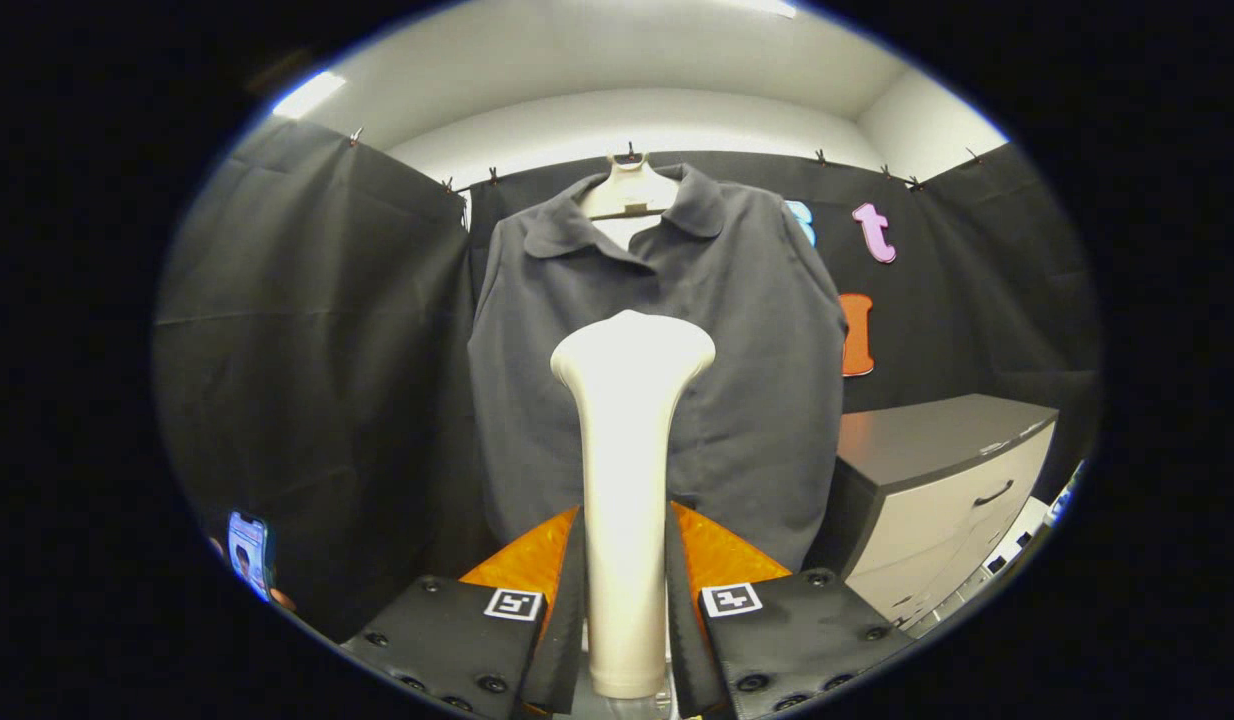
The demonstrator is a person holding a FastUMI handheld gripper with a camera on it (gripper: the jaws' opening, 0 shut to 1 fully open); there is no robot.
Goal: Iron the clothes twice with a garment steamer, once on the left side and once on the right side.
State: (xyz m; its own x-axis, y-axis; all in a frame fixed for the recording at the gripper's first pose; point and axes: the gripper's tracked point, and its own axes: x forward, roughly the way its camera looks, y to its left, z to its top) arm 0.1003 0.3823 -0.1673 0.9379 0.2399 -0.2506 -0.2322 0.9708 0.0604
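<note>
At lower left a phone (247, 552) glows against the booth wall. At centre the gripper (625, 600) has its jaws clamped on the upright garment steamer (629, 480), before the hanging dark shirt (747, 380). A cabinet (937, 500) sits lower right.

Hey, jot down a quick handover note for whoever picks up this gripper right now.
Gripper: shut on the garment steamer, handle clamped between both fingers, head upright.
Shirt: hangs on a hanger just beyond the steamer head, facing the gripper; drawer cabinet beside it.
Done: steamer picked up and aimed at the shirt's middle.
Left: by the look of it, both passes, left side and right side.
</note>
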